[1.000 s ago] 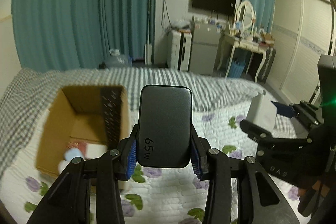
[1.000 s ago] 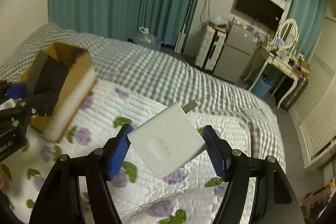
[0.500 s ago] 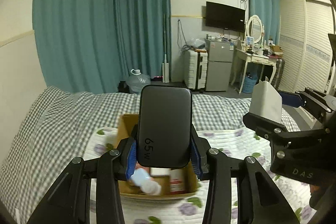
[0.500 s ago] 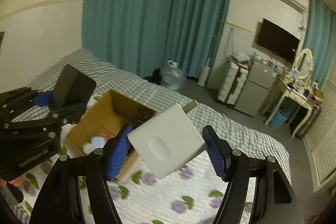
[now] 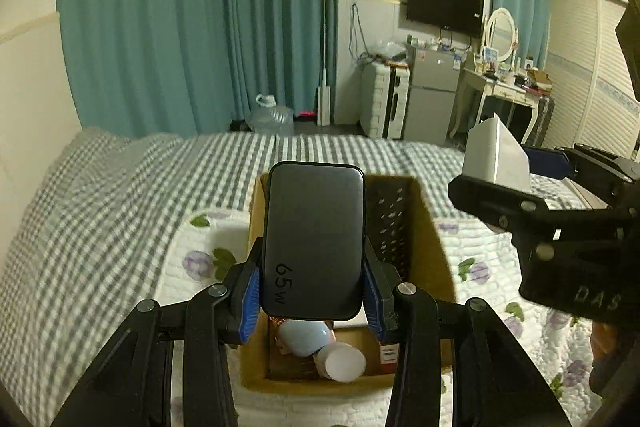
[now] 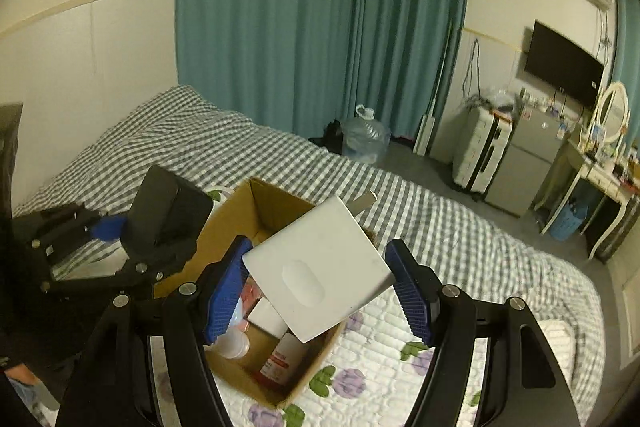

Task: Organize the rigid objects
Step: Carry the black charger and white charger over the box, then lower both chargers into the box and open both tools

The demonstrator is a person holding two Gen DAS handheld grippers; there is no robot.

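I'm holding the 65W power bank (image 5: 314, 241) upright in my left gripper (image 5: 313, 293) w/ the white charger (image 6: 318, 269) clamped in my right gripper (image 6: 320, 291), cardboard box (image 5: 432, 247) opening sitting at 6 o'clock below both, left nearer.

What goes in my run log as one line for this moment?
left gripper: shut on black charger | right gripper: shut on white charger | both above cardboard box
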